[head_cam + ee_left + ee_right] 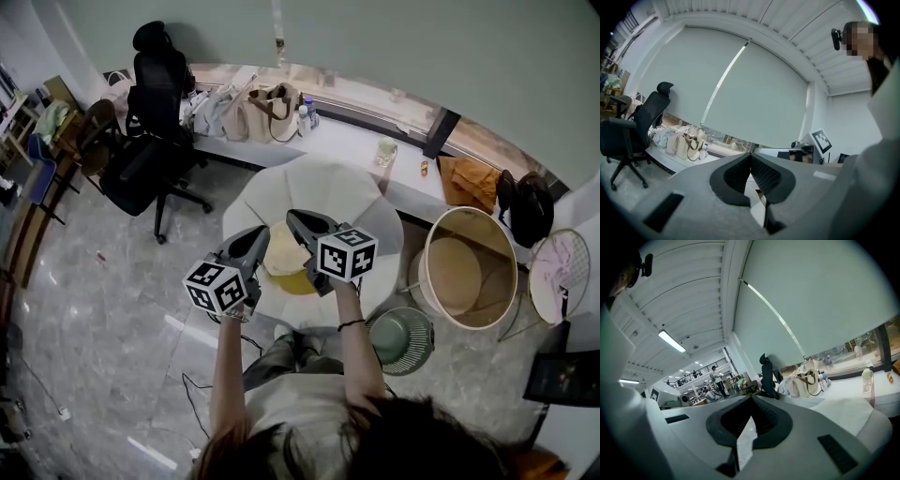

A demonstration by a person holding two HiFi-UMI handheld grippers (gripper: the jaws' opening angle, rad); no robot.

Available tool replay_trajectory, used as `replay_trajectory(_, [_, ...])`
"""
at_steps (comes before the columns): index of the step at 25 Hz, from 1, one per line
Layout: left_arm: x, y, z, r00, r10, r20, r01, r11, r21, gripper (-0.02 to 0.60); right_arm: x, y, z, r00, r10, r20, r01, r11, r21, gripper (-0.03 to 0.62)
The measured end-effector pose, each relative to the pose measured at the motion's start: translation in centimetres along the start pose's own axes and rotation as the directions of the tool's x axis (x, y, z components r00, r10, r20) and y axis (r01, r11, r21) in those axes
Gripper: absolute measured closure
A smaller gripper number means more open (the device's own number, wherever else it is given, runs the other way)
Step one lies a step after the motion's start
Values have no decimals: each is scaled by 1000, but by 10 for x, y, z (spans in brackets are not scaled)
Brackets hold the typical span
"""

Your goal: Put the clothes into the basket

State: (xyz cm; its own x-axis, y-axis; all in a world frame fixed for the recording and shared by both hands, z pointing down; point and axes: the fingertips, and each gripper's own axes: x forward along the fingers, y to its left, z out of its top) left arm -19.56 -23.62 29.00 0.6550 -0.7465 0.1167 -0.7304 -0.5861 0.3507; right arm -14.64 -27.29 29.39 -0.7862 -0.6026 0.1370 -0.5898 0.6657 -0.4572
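Over the round white table (319, 183) I hold a cream garment (279, 253) between both grippers, and a yellow cloth (298, 282) lies just under it. My left gripper (262, 232) is shut on the garment's left edge; in the left gripper view a white fold (755, 197) hangs below the closed jaws (751, 155). My right gripper (293, 217) is shut on the right edge, with a strip of white cloth (745, 445) pinched between its pads (751, 398). The big round basket (511, 253) stands on the floor to the right, away from both grippers.
A black office chair (150, 141) stands at the left. Bags (248, 112) and a cup (385, 150) sit on the long counter behind the table. A green fan (401, 339) lies on the floor by the basket, and a dark backpack (525, 206) beyond it.
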Motion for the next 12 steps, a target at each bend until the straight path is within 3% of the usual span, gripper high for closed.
replay_trajectory(12, [35,49,-25,997,-2,-82,-5,997,-83,571,49,-39,-29,994,-25,-105,30,999,44,585])
